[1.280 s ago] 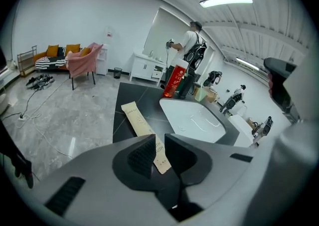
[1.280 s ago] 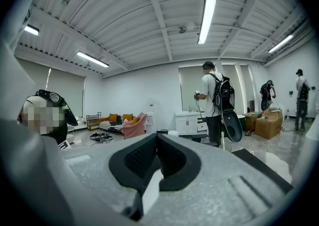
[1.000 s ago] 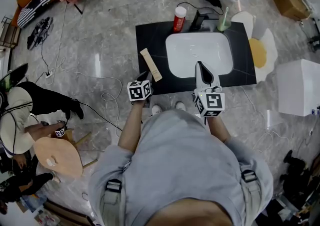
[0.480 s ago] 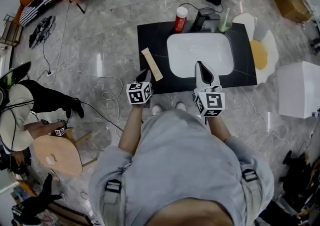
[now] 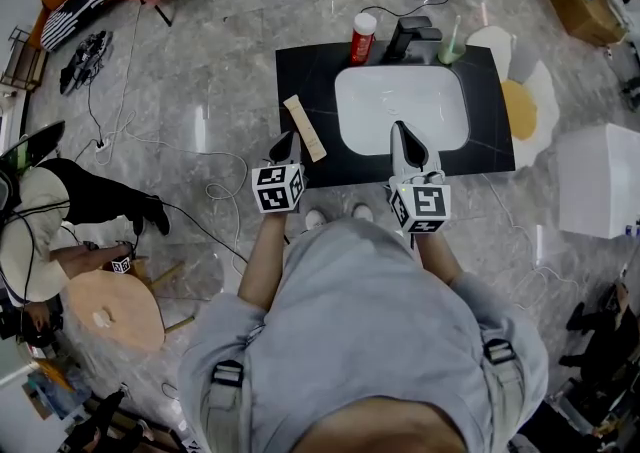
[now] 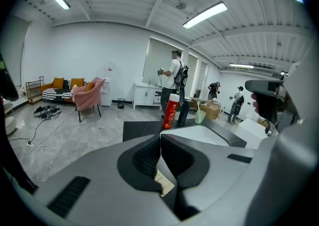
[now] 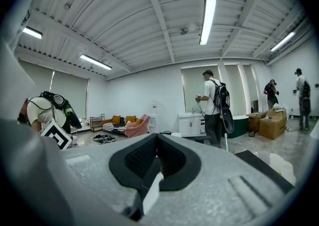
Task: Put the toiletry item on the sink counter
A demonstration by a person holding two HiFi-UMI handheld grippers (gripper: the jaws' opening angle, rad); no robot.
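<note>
Toiletry item (image 5: pixel 303 128), a flat beige box, lies on the black sink counter (image 5: pixel 305 76) left of the white basin (image 5: pixel 400 101); left gripper (image 5: pixel 285 149) hovers near the box's near end, jaws closed together, empty; right gripper (image 5: pixel 405 141) over basin's front edge, jaws pressed together, holding nothing.

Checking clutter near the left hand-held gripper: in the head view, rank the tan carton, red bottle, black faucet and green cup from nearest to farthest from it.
From the left hand-held gripper:
1. tan carton, just ahead, on the left part of the black counter.
2. red bottle, back edge, left of the faucet.
3. black faucet, behind the white basin.
4. green cup, back right.
</note>
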